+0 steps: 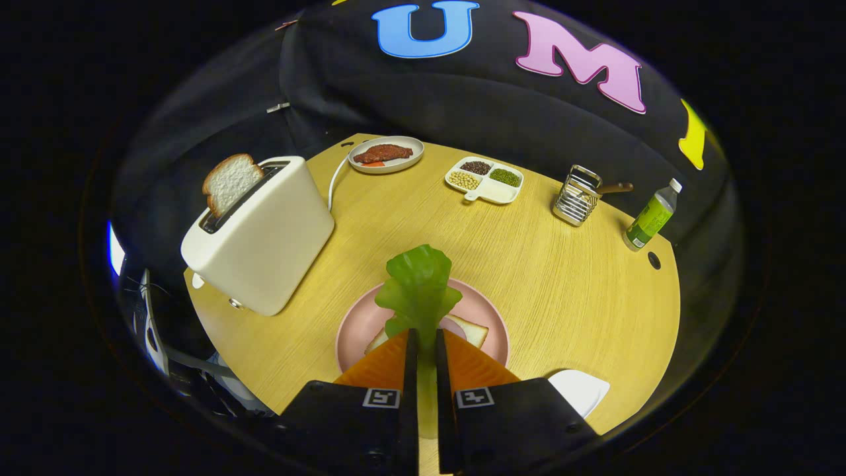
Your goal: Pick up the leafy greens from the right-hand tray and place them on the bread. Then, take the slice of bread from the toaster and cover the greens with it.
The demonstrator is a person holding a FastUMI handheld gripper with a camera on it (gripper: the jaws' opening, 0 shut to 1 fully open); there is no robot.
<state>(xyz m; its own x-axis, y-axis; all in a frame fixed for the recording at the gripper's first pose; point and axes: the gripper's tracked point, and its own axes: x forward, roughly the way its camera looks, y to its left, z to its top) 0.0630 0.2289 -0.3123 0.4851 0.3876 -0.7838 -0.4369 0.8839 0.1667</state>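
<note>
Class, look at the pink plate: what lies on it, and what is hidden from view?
On the pink plate lies a slice of bread with a pale round slice on it. The gripper, shut on the leafy greens, covers the bread's middle, so nothing more can be told.

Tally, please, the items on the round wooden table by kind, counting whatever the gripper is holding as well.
Bread slices: 2 (in the toaster; on the pink plate)
Dishes: 4 (pink plate, oval plate, divided tray, white tray)
Leafy greens: 1, clamped in the gripper
Toaster: 1
Wire rack: 1
Bottle: 1
Total: 10
</note>
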